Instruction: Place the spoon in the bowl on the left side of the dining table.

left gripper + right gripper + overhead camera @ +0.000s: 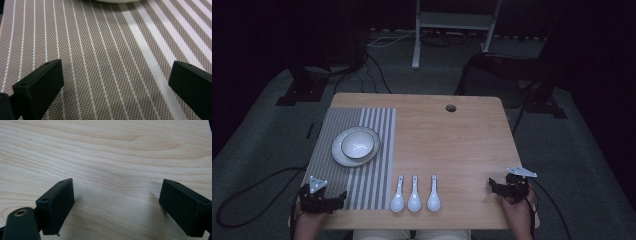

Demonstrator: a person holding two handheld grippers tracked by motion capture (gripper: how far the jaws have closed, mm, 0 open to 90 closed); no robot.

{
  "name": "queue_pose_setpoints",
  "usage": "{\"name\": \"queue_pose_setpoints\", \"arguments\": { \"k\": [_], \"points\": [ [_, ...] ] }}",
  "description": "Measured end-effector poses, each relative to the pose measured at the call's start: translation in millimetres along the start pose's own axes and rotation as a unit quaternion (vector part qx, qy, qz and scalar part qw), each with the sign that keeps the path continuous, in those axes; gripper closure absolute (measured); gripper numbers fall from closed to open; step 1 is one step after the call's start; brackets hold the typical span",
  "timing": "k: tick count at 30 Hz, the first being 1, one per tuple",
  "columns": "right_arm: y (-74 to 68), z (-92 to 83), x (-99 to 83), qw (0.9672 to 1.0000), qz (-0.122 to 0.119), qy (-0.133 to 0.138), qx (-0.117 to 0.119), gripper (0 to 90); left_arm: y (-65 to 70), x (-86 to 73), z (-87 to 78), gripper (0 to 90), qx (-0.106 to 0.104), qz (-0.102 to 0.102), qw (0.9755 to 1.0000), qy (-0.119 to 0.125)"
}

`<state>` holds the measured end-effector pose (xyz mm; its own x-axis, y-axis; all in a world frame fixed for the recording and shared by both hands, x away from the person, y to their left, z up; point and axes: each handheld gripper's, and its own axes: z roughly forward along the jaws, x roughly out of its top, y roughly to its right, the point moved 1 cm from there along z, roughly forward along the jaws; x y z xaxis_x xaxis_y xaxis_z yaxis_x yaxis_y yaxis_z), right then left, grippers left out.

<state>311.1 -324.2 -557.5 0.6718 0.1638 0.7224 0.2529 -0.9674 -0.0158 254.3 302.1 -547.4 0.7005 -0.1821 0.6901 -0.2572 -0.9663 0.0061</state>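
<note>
Both tongs read as jaws apart, nothing between them. We log the left gripper (343,196) over the striped placemat (332,125), nearer us than the bowl (357,143) on its plate (338,154). Right gripper (492,184) sits on bare table (452,145), well right of three white spoons (414,196).

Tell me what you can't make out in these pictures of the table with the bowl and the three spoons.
- Bowl contents: too small and dim in the high view to tell.
- Plate: cut off by the top edge of the left gripper view, leaving a sliver of rim.
- Spoons: any pattern is too small in the high view.
- Floor beyond the table: dark in the high view.
</note>
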Motion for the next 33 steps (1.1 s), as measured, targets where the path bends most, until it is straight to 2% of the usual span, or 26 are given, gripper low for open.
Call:
{"name": "queue_pose_setpoints", "arguments": {
  "k": [2, 3, 8, 11, 13, 15, 22, 24, 26, 29, 32, 33],
  "points": [
    [-0.1, 0.1, 0.1, 1.0, -0.001, -0.001, 0.002, 11.4, -4.4, -2.8, 0.3, 0.0, -0.01, -0.015, 0.9998, -0.009],
    [0.0, 0.1, 0.1, 1.0, -0.002, -0.001, 0.002, 11.4, -7.3, -4.6, -1.2, 0.0, -0.008, -0.016, 0.9998, -0.01],
    [0.2, 0.0, 0.0, 1.0, -0.003, -0.001, 0.003, 11.5, -14.0, -5.8, -4.7, 0.0, -0.006, -0.014, 0.9999, 0.005],
    [0.3, 0.0, 0.0, 1.0, -0.003, -0.001, 0.003, 11.5, -16.4, -6.0, -3.9, 0.0, -0.009, -0.009, 0.9999, 0.004],
    [0.3, 0.0, 0.0, 1.0, -0.003, -0.001, 0.003, 11.5, -18.5, -7.2, -3.5, 0.0, -0.015, -0.001, 0.9999, -0.008],
    [0.3, 0.0, -0.1, 1.0, -0.003, -0.001, 0.003, 11.5, -19.8, -8.3, -3.7, 0.0, -0.01, 0.002, 0.9999, -0.013],
    [0.3, 0.0, -0.1, 1.0, -0.003, -0.001, 0.003, 11.5, -25.6, -12.2, -7.2, 0.0, -0.02, 0.002, 0.9998, -0.007],
    [0.3, 0.0, -0.1, 1.0, -0.003, -0.001, 0.003, 11.5, -25.8, -11.8, -8.3, 0.0, -0.014, -0.001, 0.9999, -0.01],
    [0.3, 0.0, -0.1, 1.0, -0.003, -0.001, 0.003, 11.5, -26.4, -11.2, -9.8, 0.0, -0.005, -0.003, 1.0, -0.007],
    [0.4, 0.0, -0.1, 1.0, -0.003, -0.001, 0.003, 11.5, -27.1, -12.4, -10.2, 0.0, -0.016, -0.003, 0.9999, -0.004],
    [0.4, 0.0, -0.1, 1.0, -0.003, -0.001, 0.003, 11.5, -26.5, -12.6, -10.7, 0.0, -0.028, 0.002, 0.9996, 0.01],
    [0.4, 0.0, -0.1, 1.0, -0.003, -0.001, 0.003, 11.5, -25.9, -12.5, -10.7, 0.0, -0.022, 0.006, 0.9995, 0.02]
  ]
}}
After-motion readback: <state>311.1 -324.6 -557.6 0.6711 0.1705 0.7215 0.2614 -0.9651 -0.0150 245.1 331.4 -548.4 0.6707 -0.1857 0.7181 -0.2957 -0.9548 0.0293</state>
